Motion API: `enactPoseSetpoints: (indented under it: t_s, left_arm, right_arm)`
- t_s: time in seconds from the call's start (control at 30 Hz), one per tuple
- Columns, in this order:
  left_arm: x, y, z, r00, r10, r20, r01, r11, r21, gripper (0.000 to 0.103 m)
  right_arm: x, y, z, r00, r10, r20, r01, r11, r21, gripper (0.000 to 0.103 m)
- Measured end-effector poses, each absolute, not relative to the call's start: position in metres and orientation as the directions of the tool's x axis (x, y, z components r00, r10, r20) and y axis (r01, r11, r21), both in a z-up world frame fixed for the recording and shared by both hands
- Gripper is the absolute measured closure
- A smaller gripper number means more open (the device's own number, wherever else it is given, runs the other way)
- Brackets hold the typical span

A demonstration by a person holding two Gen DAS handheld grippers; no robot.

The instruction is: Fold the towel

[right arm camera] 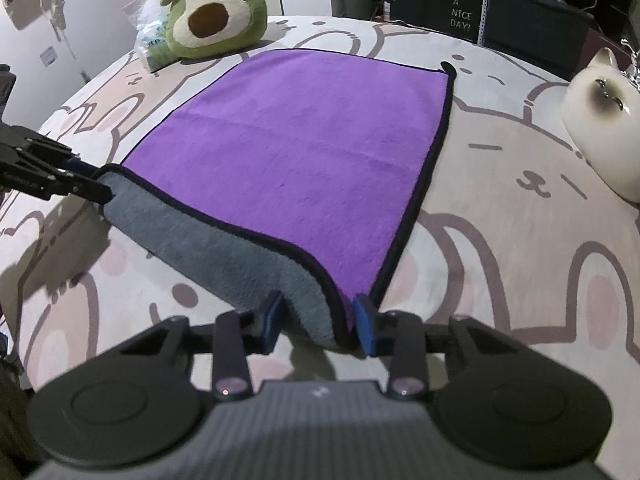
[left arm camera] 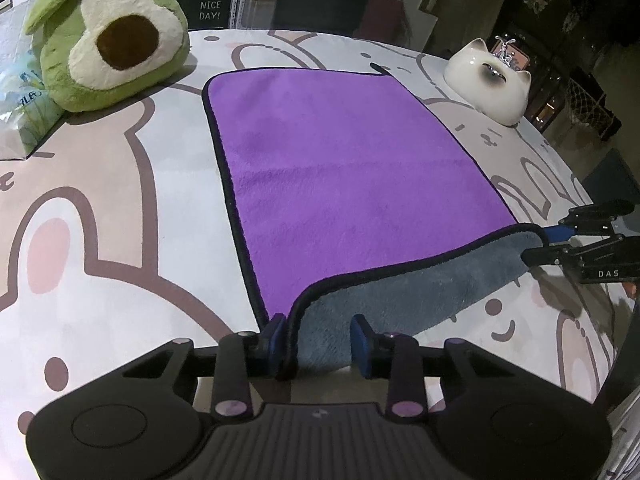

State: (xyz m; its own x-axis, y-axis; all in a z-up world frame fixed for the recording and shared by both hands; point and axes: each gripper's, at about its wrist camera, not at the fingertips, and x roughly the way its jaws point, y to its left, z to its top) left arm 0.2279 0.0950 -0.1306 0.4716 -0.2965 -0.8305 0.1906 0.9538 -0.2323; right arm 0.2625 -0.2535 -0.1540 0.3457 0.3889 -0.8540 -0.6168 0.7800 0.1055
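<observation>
A purple towel (left arm camera: pixel 340 168) with a black hem and a grey underside lies on the bear-print cloth; it also shows in the right wrist view (right arm camera: pixel 304 160). Its near edge is lifted and curled, grey side (left arm camera: pixel 400 292) showing. My left gripper (left arm camera: pixel 320 340) has its blue pads either side of the near left corner, with a gap to the right pad. My right gripper (right arm camera: pixel 320 324) straddles the near right corner the same way. Each gripper also shows in the other view, at the towel's far corner: the right gripper (left arm camera: pixel 548 244), the left gripper (right arm camera: pixel 92 184).
A green avocado plush (left arm camera: pixel 108 36) sits at the far left beside a plastic-wrapped pack (left arm camera: pixel 20 108). A white cat-shaped ceramic dish (left arm camera: pixel 488 80) stands at the far right. The round table's edge (left arm camera: pixel 580 184) drops off on the right. A dark "HAVE A NICE DAY" sign (right arm camera: pixel 462 8) stands behind.
</observation>
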Motion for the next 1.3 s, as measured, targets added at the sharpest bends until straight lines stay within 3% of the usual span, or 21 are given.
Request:
enactPoseSetpoints:
  t_s: [0.1,0.33,0.5,0.7,1.3]
  left_arm:
    - [0.226,0.095,-0.131,0.467,-0.293,-0.834,0.196,0.954,-0.225,0.070]
    - [0.225,0.092,-0.131,0.461,-0.270,-0.845,0.206,0.959,-0.194,0.076]
    - [0.224,0.093,-0.131,0.452,-0.260,-0.853,0.208,0.961,-0.183,0.086]
    - [0.223,0.091,-0.130,0.447,-0.254,-0.858,0.218,0.961,-0.170,0.096]
    - [0.232,0.089,-0.097,0.601,-0.176,-0.780,0.148,0.983,-0.108,0.098]
  right_arm:
    - [0.261,-0.253,-0.153,0.336,0.395,-0.855,-0.625,0.773,0.112,0.070]
    - [0.257,-0.250,-0.153,0.329,0.388,-0.861,-0.642,0.761,0.097,0.074]
    - [0.257,-0.250,-0.152,0.332,0.389,-0.859,-0.640,0.762,0.097,0.088]
    - [0.257,-0.250,-0.151,0.334,0.382,-0.862,-0.636,0.766,0.094,0.096]
    - [0.266,-0.253,-0.127,0.444,0.412,-0.796,-0.572,0.814,0.102,0.097]
